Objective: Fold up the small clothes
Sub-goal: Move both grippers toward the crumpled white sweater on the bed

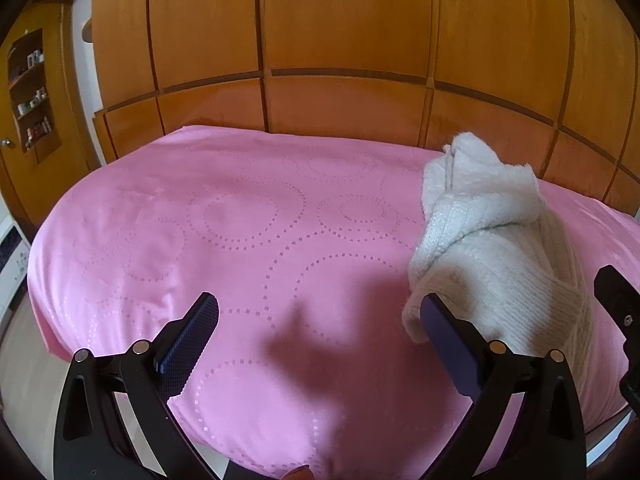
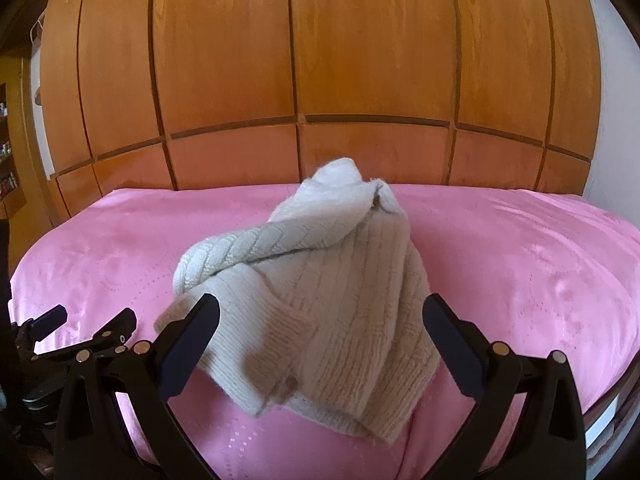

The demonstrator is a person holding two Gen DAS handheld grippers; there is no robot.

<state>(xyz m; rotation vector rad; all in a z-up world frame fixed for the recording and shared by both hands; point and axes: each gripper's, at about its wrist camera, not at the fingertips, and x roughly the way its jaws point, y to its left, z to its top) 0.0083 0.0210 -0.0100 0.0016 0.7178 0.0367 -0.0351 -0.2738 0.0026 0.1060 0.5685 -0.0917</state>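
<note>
A cream knitted sweater [image 2: 320, 292] lies crumpled in a heap on the pink bedspread [image 2: 520, 264]. In the left wrist view the sweater [image 1: 492, 240] is at the right, just beyond the right finger. My left gripper [image 1: 320, 312] is open and empty above the bedspread [image 1: 200, 220], left of the sweater. My right gripper [image 2: 320, 316] is open, with the near part of the sweater between its fingers; I cannot tell if it touches. The left gripper [image 2: 92, 320] also shows at the left edge of the right wrist view.
A tall wooden panelled wardrobe [image 2: 304, 60] stands right behind the bed. A wooden door and shelf with small items [image 1: 32, 92] are at far left. The bed's front edge runs near the grippers.
</note>
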